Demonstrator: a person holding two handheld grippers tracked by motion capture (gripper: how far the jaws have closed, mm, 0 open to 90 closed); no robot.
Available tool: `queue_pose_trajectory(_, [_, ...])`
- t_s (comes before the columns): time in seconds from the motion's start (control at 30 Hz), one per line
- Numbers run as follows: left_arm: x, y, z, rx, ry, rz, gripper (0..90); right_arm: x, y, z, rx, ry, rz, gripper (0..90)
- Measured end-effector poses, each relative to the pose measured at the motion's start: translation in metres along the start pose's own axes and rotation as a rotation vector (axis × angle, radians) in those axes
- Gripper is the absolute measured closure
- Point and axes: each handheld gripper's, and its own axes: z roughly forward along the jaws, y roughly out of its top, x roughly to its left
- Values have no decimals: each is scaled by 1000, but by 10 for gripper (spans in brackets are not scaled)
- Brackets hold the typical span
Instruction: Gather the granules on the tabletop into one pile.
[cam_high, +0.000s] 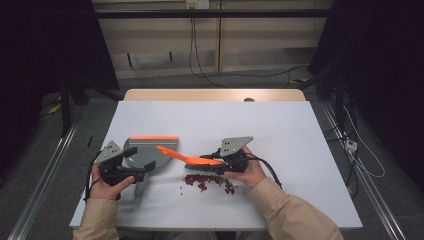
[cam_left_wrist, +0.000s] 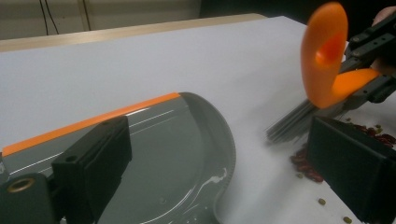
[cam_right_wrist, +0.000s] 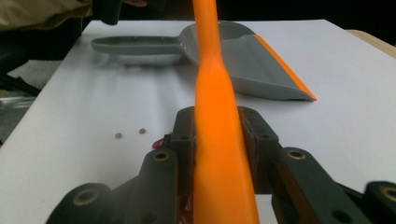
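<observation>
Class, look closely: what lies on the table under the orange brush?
Under the brush lies a pile of dark red beans with a few strays nearby. Whatever sits directly beneath its bristles and the right gripper is covered.

The high view looks forward and down from above the person's side, taking in the whole white bench (cam_high: 280, 130). The left gripper view sits low and close over the grey dustpan (cam_left_wrist: 187, 154), facing across the bench toward the orange brush (cam_left_wrist: 324, 56) at upper right of the frame. The right gripper view looks along that brush (cam_right_wrist: 217, 140) at the same dustpan (cam_right_wrist: 243, 56).
</observation>
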Motion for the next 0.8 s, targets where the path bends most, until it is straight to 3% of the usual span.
queue_pose_trajectory(0.17, [0, 0, 0, 0, 1, -2, 72, -7, 4, -5, -24, -50, 73, 706])
queue_pose_trajectory(0.43, [1, 0, 0, -2, 2, -7, 72, 3, 12, -12, -107, -208, 340, 708])
queue_pose_trajectory(0.6, [1, 0, -1, -4, 3, -4, 72, 15, 15, -11, -123, -273, 377, 708])
queue_pose_trajectory(0.8, [1, 0, -1, -6, 4, -5, 72, 36, 21, -3, -159, -280, 417, 709])
